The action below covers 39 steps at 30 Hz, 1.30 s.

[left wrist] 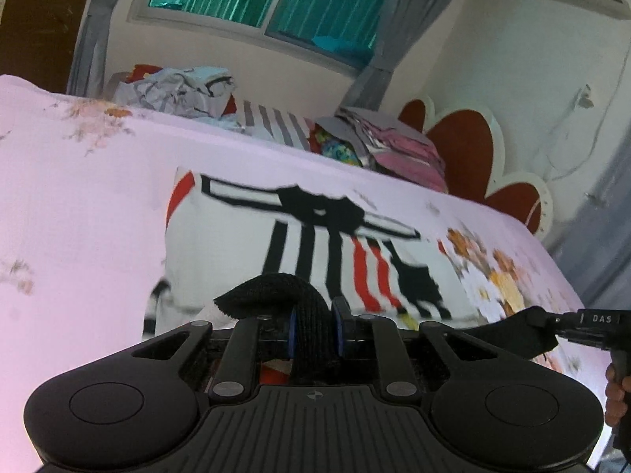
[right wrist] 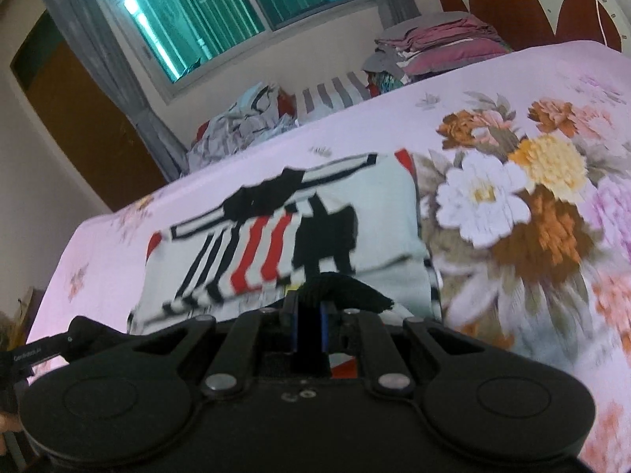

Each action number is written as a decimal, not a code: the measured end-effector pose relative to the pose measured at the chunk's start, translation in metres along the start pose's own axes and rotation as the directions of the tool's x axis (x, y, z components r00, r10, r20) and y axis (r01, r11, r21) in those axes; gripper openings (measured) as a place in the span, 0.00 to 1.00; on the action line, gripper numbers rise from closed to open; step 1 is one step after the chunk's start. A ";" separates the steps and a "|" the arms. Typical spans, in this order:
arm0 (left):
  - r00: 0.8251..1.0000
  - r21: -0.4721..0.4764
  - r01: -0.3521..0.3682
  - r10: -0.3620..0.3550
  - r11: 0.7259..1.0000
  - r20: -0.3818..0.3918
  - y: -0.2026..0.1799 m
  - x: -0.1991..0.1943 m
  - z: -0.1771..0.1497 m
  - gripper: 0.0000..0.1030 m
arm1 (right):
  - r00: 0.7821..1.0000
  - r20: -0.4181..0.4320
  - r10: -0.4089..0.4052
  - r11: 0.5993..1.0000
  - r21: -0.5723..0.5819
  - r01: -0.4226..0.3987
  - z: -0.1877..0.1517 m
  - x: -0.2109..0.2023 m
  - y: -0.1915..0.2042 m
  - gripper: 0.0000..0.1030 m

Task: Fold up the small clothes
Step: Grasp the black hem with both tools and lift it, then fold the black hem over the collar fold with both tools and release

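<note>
A small white garment [left wrist: 315, 244] with black and red stripes lies spread on the pink floral bedsheet [left wrist: 79, 197]. It also shows in the right wrist view [right wrist: 284, 236]. My left gripper [left wrist: 313, 329] is shut on the garment's black hem [left wrist: 276, 289] at its near edge. My right gripper [right wrist: 308, 325] is shut on the same black hem [right wrist: 347, 285] further along. The right gripper also shows at the right edge of the left wrist view [left wrist: 552, 323], holding black fabric.
A crumpled pile of clothes [left wrist: 181, 92] lies at the far side of the bed. A stack of folded pink and grey clothes [left wrist: 394, 146] sits by the red and white headboard [left wrist: 473, 149]. A window with grey curtains [left wrist: 276, 4] is behind.
</note>
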<state>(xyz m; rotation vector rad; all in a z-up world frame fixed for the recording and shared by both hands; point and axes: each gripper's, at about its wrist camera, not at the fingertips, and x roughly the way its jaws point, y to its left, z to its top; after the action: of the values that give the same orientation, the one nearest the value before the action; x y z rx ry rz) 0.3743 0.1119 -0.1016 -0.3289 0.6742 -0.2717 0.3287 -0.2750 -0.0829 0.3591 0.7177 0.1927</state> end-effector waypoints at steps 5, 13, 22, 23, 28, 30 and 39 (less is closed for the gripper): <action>1.000 -0.017 -0.014 0.014 1.000 0.019 0.002 0.034 0.028 0.17 | 1.000 0.004 -0.004 1.000 0.007 0.004 0.028 0.034 -0.003 0.10; 0.998 -0.100 -0.056 0.056 0.993 -0.002 0.018 0.088 0.060 0.17 | 1.000 -0.015 0.010 0.998 0.062 -0.009 0.069 0.083 -0.016 0.10; 0.993 -0.106 -0.121 0.120 0.987 -0.015 0.026 0.140 0.085 0.17 | 0.997 -0.075 0.019 0.990 0.138 -0.008 0.096 0.140 -0.034 0.10; 0.992 -0.103 -0.130 0.128 0.986 -0.018 0.028 0.145 0.087 0.17 | 0.997 -0.081 0.020 0.990 0.140 -0.009 0.097 0.145 -0.034 0.10; 0.988 -0.094 -0.154 0.151 0.984 -0.033 0.035 0.161 0.093 0.17 | 0.995 -0.096 0.017 0.986 0.167 -0.001 0.104 0.166 -0.041 0.10; 0.989 -0.091 -0.144 0.140 0.985 -0.049 0.036 0.163 0.094 0.17 | 0.994 -0.105 0.011 0.981 0.194 0.010 0.105 0.173 -0.046 0.10; 0.989 -0.028 -0.085 0.081 0.996 -0.120 0.035 0.178 0.085 0.79 | 0.996 -0.092 -0.015 0.986 0.166 0.031 0.112 0.173 -0.056 0.29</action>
<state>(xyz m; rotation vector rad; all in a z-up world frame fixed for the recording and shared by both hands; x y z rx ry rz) 0.5675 0.0997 -0.1534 -0.3168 0.8084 -0.2019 0.5350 -0.3038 -0.1314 0.5043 0.8297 0.1276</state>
